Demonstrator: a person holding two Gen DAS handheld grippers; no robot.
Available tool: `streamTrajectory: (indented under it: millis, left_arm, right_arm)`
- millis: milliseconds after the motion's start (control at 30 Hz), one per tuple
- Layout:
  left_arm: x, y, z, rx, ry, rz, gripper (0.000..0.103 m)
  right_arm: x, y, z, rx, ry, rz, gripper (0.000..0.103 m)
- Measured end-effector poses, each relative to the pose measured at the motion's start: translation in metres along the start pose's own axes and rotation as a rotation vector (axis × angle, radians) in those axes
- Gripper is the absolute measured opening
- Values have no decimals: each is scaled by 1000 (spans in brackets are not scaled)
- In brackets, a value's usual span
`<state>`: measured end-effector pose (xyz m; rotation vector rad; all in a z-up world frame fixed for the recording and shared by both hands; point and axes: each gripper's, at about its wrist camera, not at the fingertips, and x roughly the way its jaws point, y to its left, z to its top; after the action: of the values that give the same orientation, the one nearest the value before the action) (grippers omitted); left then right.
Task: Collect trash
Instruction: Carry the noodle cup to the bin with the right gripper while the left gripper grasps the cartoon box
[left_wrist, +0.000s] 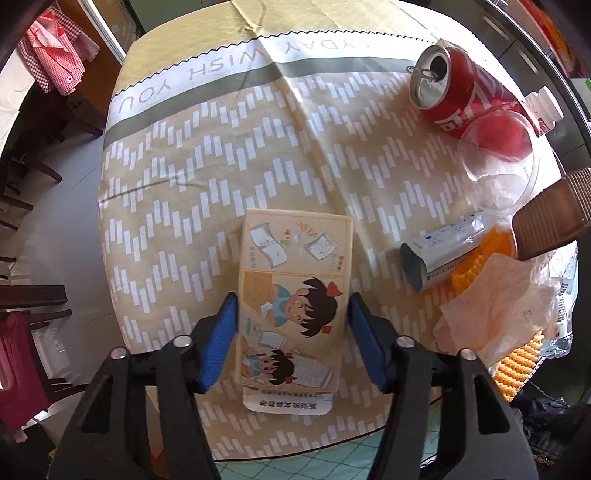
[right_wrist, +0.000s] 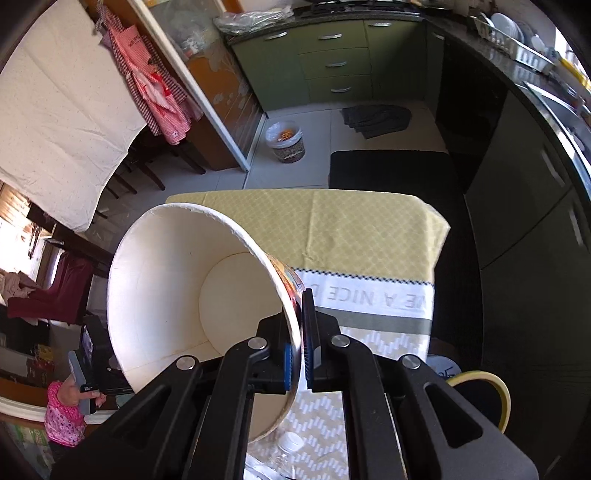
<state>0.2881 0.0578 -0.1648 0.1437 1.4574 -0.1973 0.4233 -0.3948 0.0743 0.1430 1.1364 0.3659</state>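
A flat cream packet with cartoon pictures (left_wrist: 295, 295) lies on the patterned tablecloth (left_wrist: 207, 177). My left gripper (left_wrist: 293, 343) points straight down over it, its blue pads (left_wrist: 221, 339) against the packet's two long sides. In the right wrist view my right gripper (right_wrist: 298, 354) is shut on the wall of a large paper bowl (right_wrist: 166, 295), one pad inside and one outside. The bowl hangs tilted above the table, its white inside bare. More trash lies at the right: a red can (left_wrist: 461, 92) on its side, a clear plastic cup (left_wrist: 498, 166), a grey sachet (left_wrist: 439, 254) and a crumpled tissue (left_wrist: 491, 306).
A brown ribbed cup (left_wrist: 550, 218), a white-capped bottle (left_wrist: 546, 107) and an orange corrugated piece (left_wrist: 517, 369) crowd the table's right edge. A lined bin (right_wrist: 286, 142) stands on the kitchen floor beyond the table. A person in pink (right_wrist: 62, 417) stands at the lower left.
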Motion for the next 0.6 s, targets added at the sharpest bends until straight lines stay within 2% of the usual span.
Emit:
streamTrajectory:
  millis: [133,300,433,600]
  left_arm:
    - [0,1,2,-15,-5,-17,56]
    - [-22,10,3,-35,-57,-2,56]
    - [-46,5,8,-32,-106,21,56]
    - [-89,-22,8,18,-175,32,56]
  right_arm:
    - [-48,-79,-29,129,-60,-52,6]
    - [-70,-179,-86,300,-69,-123,6]
    - [-53,-246,-141,417,-24,-150,6]
    - [-4,-303,-198,509,64,-176,6]
